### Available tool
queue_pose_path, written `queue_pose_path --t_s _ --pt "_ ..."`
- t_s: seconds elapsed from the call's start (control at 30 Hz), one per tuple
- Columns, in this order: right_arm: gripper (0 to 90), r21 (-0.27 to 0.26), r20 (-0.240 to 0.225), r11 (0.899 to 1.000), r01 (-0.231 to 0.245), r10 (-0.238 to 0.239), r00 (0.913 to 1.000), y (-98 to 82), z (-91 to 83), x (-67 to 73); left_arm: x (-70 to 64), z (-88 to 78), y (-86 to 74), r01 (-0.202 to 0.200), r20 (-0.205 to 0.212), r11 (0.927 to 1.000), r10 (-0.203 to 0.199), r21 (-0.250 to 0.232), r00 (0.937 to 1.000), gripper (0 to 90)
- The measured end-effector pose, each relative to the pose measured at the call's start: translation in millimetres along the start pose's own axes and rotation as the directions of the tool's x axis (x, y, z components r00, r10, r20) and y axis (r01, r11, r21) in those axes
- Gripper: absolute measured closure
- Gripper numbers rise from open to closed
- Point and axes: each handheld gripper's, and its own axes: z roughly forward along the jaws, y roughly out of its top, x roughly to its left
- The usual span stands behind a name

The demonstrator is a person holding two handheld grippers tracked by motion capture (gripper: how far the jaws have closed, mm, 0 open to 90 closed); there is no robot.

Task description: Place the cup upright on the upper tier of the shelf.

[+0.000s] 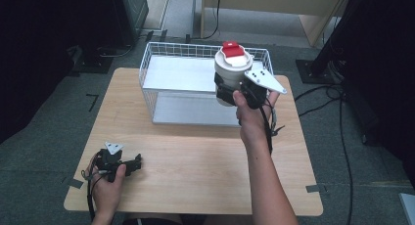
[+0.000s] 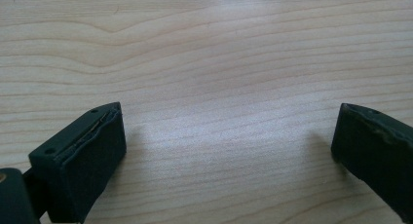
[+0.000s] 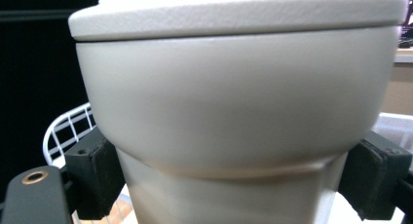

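Note:
A cream tumbler (image 1: 230, 73) with a white lid and a red flip cap (image 1: 231, 50) hangs upright over the right end of a white wire basket (image 1: 161, 54). My right gripper (image 1: 230, 90) is shut on its lower body, and in the right gripper view the tumbler (image 3: 238, 112) sits squeezed between the two black pads (image 3: 95, 177). My left gripper (image 1: 138, 162) rests low on the wooden table (image 1: 195, 161) near its front left corner. Its jaws stand wide apart in the left gripper view, where my left gripper (image 2: 229, 151) has only bare wood between them.
The wire basket stands at the back middle of the table, with a flat white floor (image 1: 181, 71) inside. Dark equipment and cables (image 1: 323, 95) lie on the grey floor around the table. A wooden cabinet (image 1: 274, 5) stands behind.

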Motion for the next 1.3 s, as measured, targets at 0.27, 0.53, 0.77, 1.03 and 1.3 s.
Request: queue_pose_path --t_s 0.27,0.53,0.77,1.03,1.3 --pt "12.0 -0.008 0.008 1.000 0.015 -0.015 0.9998 16.8 28.5 5.8 -0.1 0.0 0.0 0.002 0.000 1.0000 -0.002 0.000 1.0000 0.0" --pt "11.9 0.008 0.005 1.000 0.017 -0.017 0.9998 16.6 69.2 13.8 0.1 -0.2 0.1 -0.001 0.001 1.0000 0.001 0.002 1.0000 0.0" --pt "11.9 0.020 0.008 1.000 -0.002 0.002 1.0000 9.3 92.4 12.5 -0.1 0.0 0.0 0.002 0.001 1.0000 -0.002 0.000 1.0000 0.0" --pt "11.9 0.030 0.004 1.000 -0.001 0.001 1.0000 4.4 107.5 13.9 0.0 -0.1 0.1 0.001 0.001 1.0000 -0.001 0.001 1.0000 0.0" --pt "11.8 0.038 -0.002 0.999 0.011 -0.011 0.9999 -4.6 109.3 16.8 0.0 0.0 0.0 0.001 0.000 1.0000 -0.001 -0.001 1.0000 0.0"
